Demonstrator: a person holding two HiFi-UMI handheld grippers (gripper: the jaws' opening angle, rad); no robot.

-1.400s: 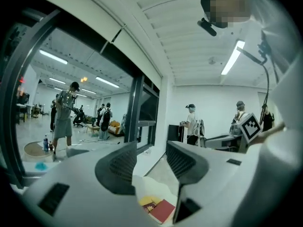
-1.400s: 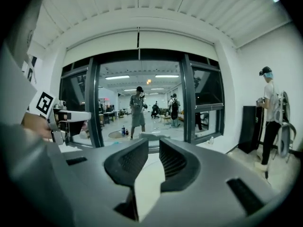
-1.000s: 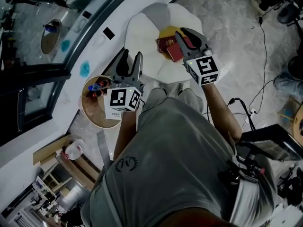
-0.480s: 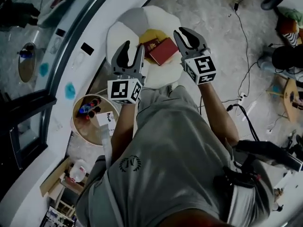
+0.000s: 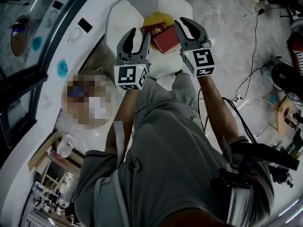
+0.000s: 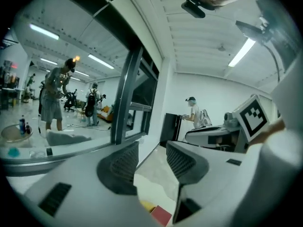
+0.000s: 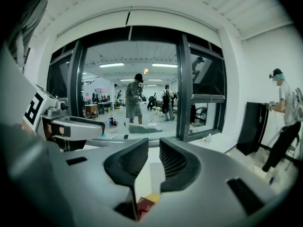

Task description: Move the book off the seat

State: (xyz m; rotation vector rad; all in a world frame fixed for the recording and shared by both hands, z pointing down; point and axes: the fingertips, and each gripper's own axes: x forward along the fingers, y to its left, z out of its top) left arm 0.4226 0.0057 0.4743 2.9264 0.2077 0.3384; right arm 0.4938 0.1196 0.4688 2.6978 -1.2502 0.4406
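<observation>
I operate in a robotics lab, laid out as an open hall. Indicators:
- Strip lights (image 6: 242, 51) run along a panelled ceiling.
- A glass partition (image 7: 137, 93) in dark frames divides the hall.
- Behind the glass, a person (image 7: 134, 98) in headgear stands near work tables (image 7: 91, 110).
- Another person (image 7: 284, 112) in headgear works at a dark cabinet (image 7: 251, 126).
- Loose cables (image 5: 255, 56) cross the stone floor (image 5: 222, 22).
- My left claw (image 5: 137, 36) and right claw (image 5: 185, 25) each carry a cube with square markers.
</observation>
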